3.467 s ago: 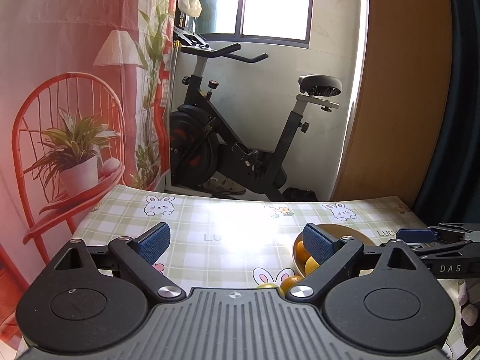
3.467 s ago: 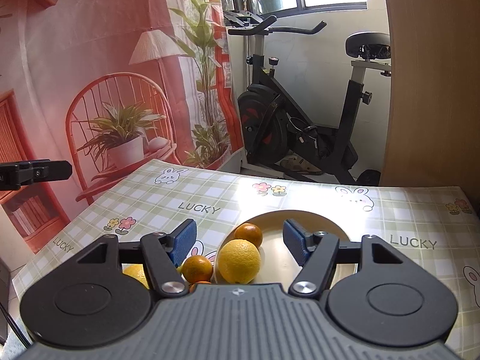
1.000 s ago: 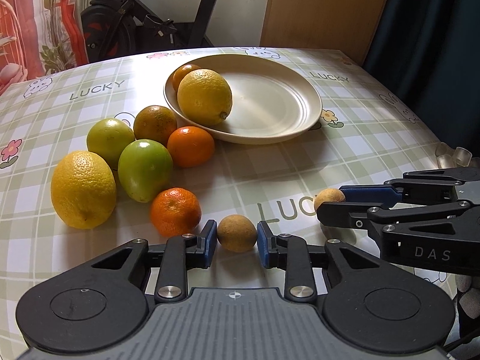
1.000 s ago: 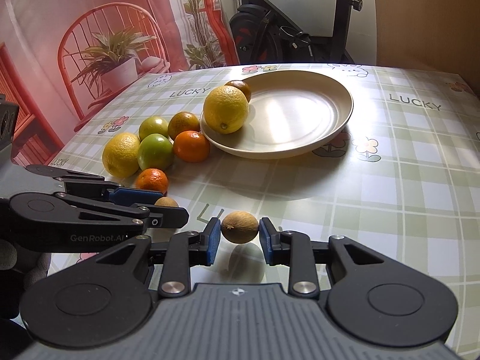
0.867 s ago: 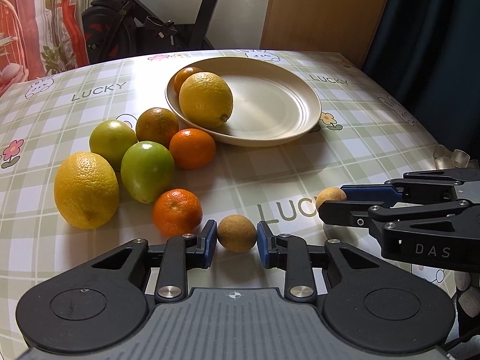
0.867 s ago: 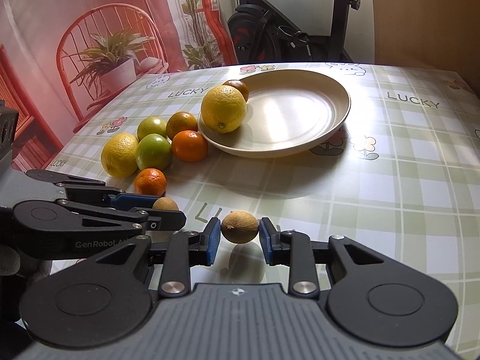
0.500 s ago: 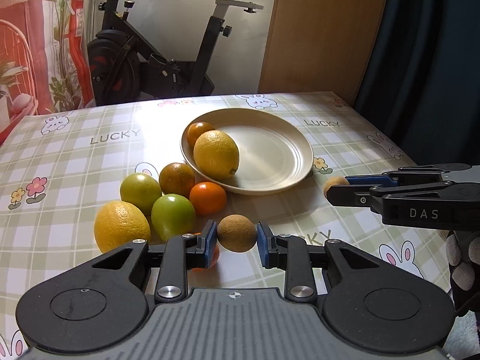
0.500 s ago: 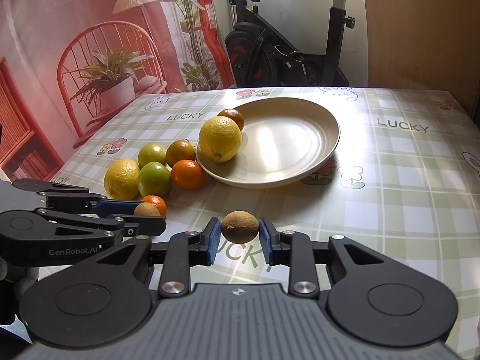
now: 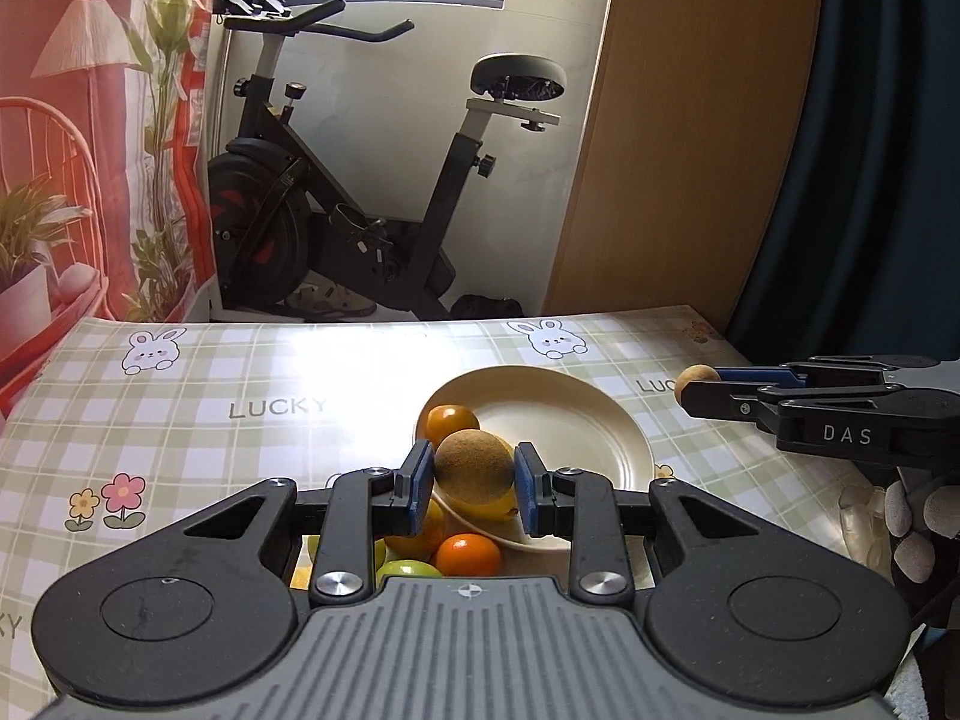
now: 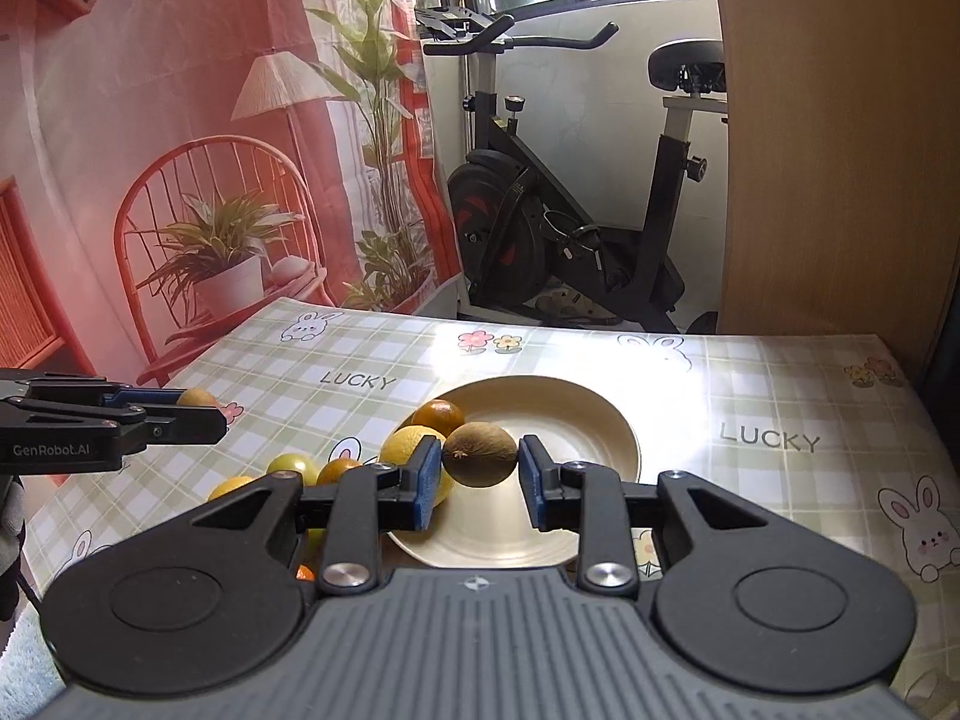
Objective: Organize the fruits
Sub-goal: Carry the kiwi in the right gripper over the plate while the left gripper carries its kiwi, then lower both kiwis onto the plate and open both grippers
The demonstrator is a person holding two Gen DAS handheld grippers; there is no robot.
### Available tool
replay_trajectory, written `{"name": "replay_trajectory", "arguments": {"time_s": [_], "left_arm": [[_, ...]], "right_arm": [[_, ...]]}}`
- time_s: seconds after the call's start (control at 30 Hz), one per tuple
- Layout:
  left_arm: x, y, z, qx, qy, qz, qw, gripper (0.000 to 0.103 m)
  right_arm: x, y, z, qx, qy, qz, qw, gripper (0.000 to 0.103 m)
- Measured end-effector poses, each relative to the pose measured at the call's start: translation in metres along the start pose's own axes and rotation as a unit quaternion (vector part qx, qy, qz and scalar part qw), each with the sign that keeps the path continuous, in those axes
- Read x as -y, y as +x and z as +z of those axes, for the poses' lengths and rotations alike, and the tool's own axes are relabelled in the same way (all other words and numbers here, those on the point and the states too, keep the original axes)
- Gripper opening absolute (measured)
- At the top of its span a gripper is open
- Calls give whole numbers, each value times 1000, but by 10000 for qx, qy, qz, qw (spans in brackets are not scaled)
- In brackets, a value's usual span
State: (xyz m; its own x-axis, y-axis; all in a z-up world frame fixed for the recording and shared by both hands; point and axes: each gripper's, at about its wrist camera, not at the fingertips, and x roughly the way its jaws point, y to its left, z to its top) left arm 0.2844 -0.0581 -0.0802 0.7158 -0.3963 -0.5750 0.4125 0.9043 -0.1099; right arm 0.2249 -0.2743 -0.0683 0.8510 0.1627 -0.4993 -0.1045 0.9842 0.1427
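My left gripper (image 9: 473, 483) is shut on a small brown fruit (image 9: 473, 467) and holds it in the air over the near left rim of the cream plate (image 9: 576, 420). My right gripper (image 10: 480, 471) is shut on another small brown fruit (image 10: 480, 455), held above the same plate (image 10: 576, 426). A lemon (image 10: 405, 447) and an orange (image 10: 438, 413) lie in the plate's left part. Oranges (image 9: 468, 555), green fruits (image 10: 294, 467) and a lemon (image 10: 231, 487) lie on the table left of the plate, partly hidden by the grippers. Each gripper shows in the other's view, the right one (image 9: 699, 383) and the left one (image 10: 198, 402).
The table has a checked cloth (image 9: 240, 408) with rabbits and "LUCKY" print. An exercise bike (image 9: 360, 228) stands beyond the far edge. A wooden panel (image 9: 678, 120) and a dark curtain (image 9: 870, 150) are at the right, a red printed backdrop (image 10: 180, 150) at the left.
Both grippers have risen from the table with their brown fruits and tilted up. They now hold the fruits over the plate rather than near the table's front.
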Motion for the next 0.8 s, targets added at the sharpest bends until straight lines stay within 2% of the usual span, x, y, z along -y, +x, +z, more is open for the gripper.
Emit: {"name": "replay_trajectory", "arguments": {"time_s": [0.13,0.43,0.63,0.8], "left_arm": [[7,22,-5,-204,61,-175,9996,30],[24,76,-10,-614,353,-495,9963,30],[26,106,13,-512,324,-561,9966,30],[15,137,34,-563,82,-478,9972,30]], "right_arm": [[1,15,7,-96,-118,33,9999,30],[14,61,3,-616,-273,87,9977,30],[42,89,4,-818,-222,-5,9964,30],[59,117,7,-877,-169,-5,9960,30]]}}
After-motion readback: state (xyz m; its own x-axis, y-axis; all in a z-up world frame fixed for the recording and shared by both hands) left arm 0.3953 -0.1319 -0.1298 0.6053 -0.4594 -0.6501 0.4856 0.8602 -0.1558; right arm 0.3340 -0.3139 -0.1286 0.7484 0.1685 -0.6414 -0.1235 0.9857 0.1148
